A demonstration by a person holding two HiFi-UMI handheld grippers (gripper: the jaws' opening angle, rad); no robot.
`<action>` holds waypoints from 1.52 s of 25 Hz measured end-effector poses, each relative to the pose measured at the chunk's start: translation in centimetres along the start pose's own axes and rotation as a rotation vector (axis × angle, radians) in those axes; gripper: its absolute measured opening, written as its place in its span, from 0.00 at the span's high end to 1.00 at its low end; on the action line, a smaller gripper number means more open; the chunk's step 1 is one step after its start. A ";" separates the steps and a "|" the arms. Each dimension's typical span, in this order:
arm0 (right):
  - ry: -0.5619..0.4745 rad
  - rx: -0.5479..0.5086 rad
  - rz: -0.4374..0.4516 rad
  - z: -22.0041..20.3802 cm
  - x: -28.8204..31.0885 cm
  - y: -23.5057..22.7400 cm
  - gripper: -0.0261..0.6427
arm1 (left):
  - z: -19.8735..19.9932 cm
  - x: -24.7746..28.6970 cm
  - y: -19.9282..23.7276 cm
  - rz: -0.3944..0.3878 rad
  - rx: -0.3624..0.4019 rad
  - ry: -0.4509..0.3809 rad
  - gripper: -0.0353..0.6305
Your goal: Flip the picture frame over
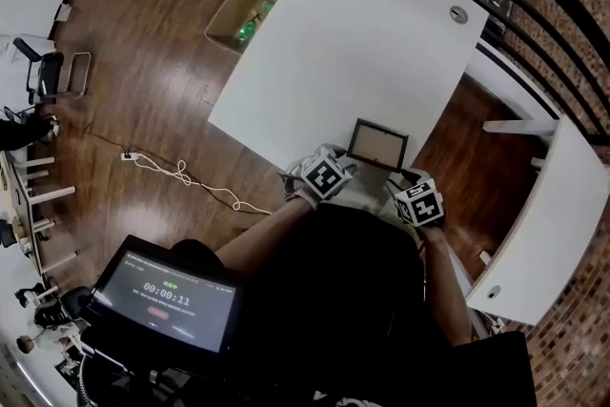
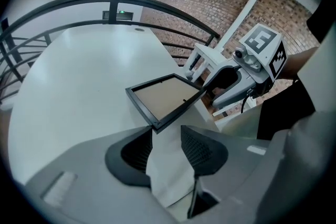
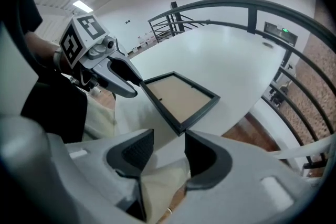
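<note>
A black picture frame [image 1: 377, 146] lies flat at the near edge of the white table [image 1: 353, 43], its brown backing board facing up [image 2: 165, 98] [image 3: 180, 97]. My left gripper [image 1: 335, 174] hovers just short of the frame's near left corner, open, nothing between its jaws [image 2: 166, 134]. My right gripper [image 1: 412, 182] sits off the frame's near right corner, also open and empty [image 3: 169, 136]. Neither gripper touches the frame. Each gripper shows in the other's view, marker cube on top.
A second white table [image 1: 538, 224] stands to the right, across a gap of wooden floor. A black railing [image 1: 534, 5] runs behind the table. A cardboard box [image 1: 240, 12] sits on the floor at the left, and a white cable [image 1: 181, 176] trails nearby.
</note>
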State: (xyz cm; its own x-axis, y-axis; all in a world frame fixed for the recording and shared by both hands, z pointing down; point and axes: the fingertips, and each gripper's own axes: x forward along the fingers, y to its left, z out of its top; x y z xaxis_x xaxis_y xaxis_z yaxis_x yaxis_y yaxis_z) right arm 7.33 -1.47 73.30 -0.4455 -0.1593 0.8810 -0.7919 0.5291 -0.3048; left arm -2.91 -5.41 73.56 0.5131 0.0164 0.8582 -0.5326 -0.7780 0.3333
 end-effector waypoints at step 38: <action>-0.017 -0.107 0.016 1.2 -4.9 0.6 0.71 | 1.6 -4.2 -2.9 -0.030 0.011 -0.021 0.73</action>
State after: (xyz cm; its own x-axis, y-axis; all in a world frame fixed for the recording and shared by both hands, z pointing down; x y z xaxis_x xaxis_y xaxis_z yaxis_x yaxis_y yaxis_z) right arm 8.54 -1.33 68.37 -0.4651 -0.1635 0.8700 -0.7359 0.6178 -0.2773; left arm -2.50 -4.20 68.35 0.5431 0.0270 0.8392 -0.5091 -0.7843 0.3546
